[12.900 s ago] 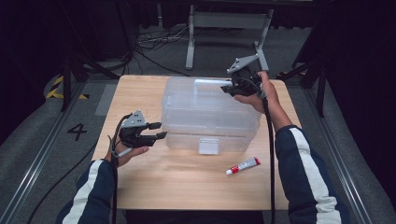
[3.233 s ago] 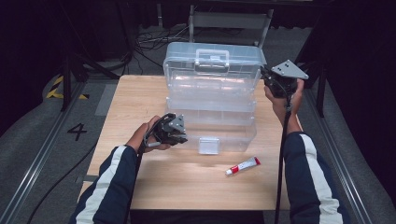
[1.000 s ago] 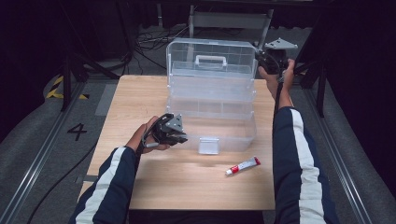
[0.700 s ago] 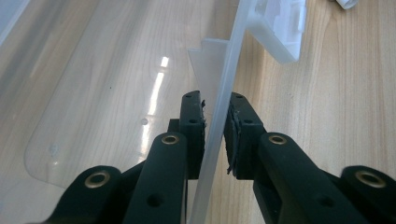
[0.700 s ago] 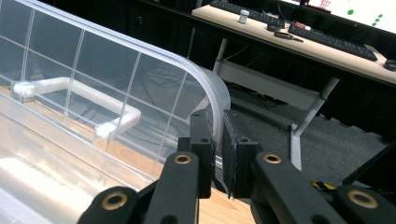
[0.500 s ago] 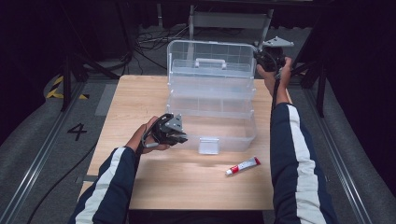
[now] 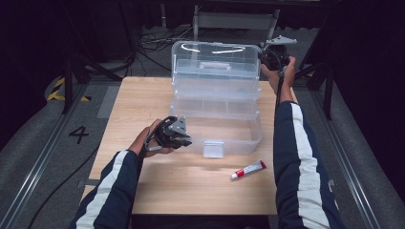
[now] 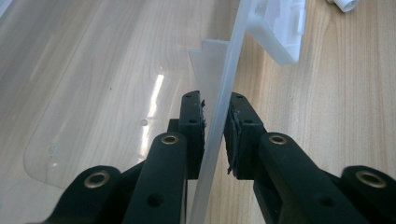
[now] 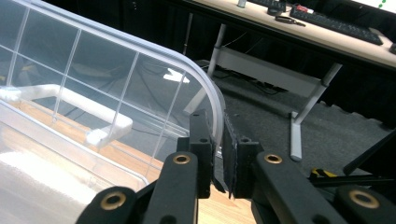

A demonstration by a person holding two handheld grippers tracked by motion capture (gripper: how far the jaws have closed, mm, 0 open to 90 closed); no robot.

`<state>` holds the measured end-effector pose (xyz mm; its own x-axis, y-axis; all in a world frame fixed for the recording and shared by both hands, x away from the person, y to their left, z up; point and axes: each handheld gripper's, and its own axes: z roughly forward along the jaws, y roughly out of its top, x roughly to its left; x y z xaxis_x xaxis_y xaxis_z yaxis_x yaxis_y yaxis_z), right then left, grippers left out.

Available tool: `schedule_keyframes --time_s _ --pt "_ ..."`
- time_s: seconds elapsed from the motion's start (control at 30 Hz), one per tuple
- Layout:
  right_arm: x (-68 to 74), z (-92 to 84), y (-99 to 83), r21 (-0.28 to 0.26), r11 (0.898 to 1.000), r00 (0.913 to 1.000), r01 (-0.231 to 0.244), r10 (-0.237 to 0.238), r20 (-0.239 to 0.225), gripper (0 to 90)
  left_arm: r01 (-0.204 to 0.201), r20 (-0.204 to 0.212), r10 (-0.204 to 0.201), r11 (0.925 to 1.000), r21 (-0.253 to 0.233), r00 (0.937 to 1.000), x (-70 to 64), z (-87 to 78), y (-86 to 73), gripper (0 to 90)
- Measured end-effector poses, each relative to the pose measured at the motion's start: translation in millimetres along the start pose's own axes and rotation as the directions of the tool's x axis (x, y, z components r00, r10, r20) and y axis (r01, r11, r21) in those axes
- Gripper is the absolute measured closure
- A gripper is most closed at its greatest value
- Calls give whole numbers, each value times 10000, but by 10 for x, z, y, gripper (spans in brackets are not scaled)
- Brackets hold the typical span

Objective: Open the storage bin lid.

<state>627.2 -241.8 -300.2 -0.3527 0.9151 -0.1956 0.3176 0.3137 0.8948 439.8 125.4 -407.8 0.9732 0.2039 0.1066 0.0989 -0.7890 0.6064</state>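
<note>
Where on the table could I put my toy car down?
Bare wood lies left of the clear plastic storage box, along the wooden table, and along the near edge left of the small white-and-red tube. The box crowds the far right.

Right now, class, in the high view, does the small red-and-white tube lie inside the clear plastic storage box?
No, the small red-and-white tube lies on the wooden table, in front of the clear plastic storage box.

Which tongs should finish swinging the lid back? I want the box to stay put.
Right: the right tongs already pinch the lid at its raised corner, while the left tongs clamp the box front wall, steadying it.
</note>
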Motion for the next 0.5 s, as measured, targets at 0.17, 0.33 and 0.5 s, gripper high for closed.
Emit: schedule_keyframes --time_s 0.17,0.33,0.5 --pt "-20 66 4 159 9998 9999 82 -81 -69 828 20 24 -19 10000 -10 10000 1 -2 -3 788" --pt "-44 105 8 301 9995 9998 4 1 -178 826 33 13 -33 10000 -50 10000 0 -1 -7 788" --pt "-41 147 5 400 9992 9999 55 -50 -111 824 55 21 -55 9999 -85 10000 -1 0 -9 787"
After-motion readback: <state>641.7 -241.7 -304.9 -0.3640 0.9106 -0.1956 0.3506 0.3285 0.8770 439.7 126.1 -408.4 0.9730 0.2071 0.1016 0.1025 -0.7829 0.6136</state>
